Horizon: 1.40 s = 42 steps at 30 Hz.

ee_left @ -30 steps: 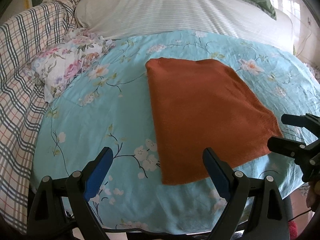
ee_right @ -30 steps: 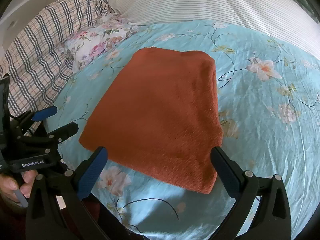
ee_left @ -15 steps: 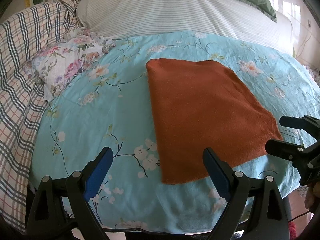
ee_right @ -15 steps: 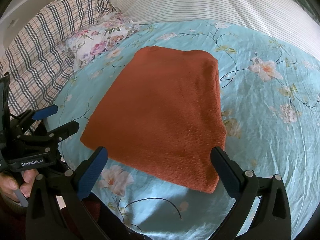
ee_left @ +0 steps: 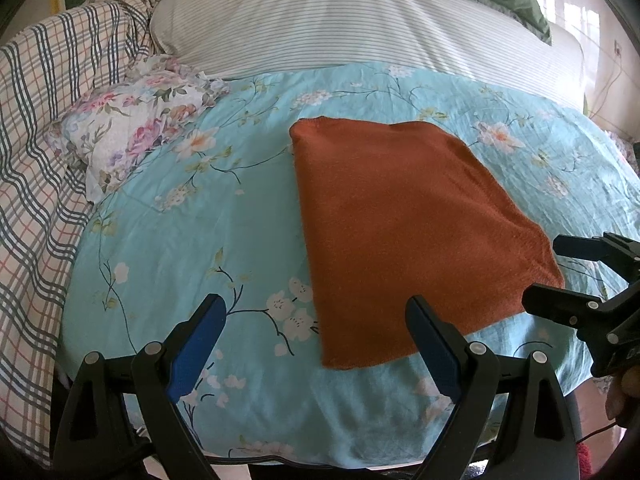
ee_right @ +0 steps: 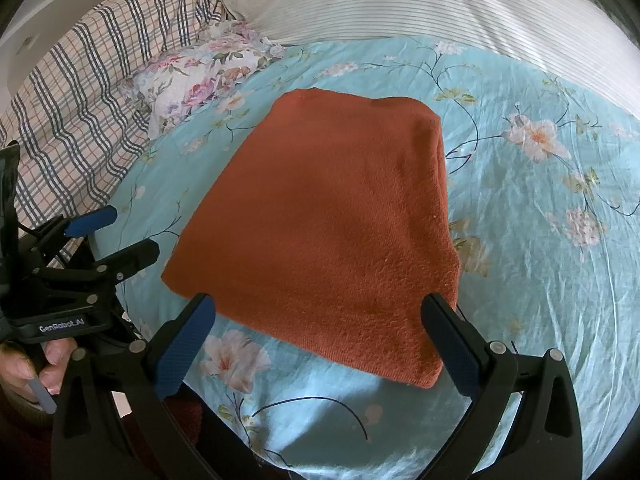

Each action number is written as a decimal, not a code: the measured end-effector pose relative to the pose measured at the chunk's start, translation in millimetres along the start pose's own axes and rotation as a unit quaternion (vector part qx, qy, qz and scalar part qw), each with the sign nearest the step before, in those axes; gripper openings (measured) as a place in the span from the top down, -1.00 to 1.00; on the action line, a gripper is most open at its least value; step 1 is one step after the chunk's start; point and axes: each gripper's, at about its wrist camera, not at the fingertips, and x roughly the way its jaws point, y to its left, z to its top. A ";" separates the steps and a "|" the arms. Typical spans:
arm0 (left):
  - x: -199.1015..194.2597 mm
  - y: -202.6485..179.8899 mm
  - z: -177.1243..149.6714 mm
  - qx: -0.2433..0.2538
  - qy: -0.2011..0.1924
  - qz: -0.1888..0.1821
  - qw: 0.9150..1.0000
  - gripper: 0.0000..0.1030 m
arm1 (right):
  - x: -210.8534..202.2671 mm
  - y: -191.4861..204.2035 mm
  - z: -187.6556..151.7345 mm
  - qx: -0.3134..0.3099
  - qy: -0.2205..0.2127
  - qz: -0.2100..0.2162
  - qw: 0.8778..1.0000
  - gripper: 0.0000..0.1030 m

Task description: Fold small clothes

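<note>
The rust-orange folded cloth (ee_right: 320,232) lies flat on the turquoise floral sheet (ee_left: 192,240), near the sheet's near edge. The left gripper (ee_left: 316,340) hovers above the sheet with its jaws wide apart and holds nothing; its right blue pad (ee_left: 434,348) stands over the cloth's near left corner. The right gripper (ee_right: 320,340) is likewise spread wide and empty, straddling the cloth's near edge from above. A floral pillow (ee_left: 132,124) and a plaid blanket (ee_left: 36,140) lie to the far left.
</note>
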 end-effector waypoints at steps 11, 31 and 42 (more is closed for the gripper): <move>1.5 -0.2 1.5 0.002 0.000 -0.003 1.000 -0.78 | 1.4 0.4 0.5 0.000 0.000 0.001 1.000 -0.99; 1.3 -1.8 3.0 0.002 -0.003 -0.006 1.000 -0.78 | 0.4 6.9 3.7 -0.001 -0.002 0.001 1.000 -0.99; 6.1 1.6 8.0 -0.002 -0.004 -0.017 1.000 -0.78 | 4.4 0.6 19.4 -0.006 -0.005 -0.002 1.000 -0.99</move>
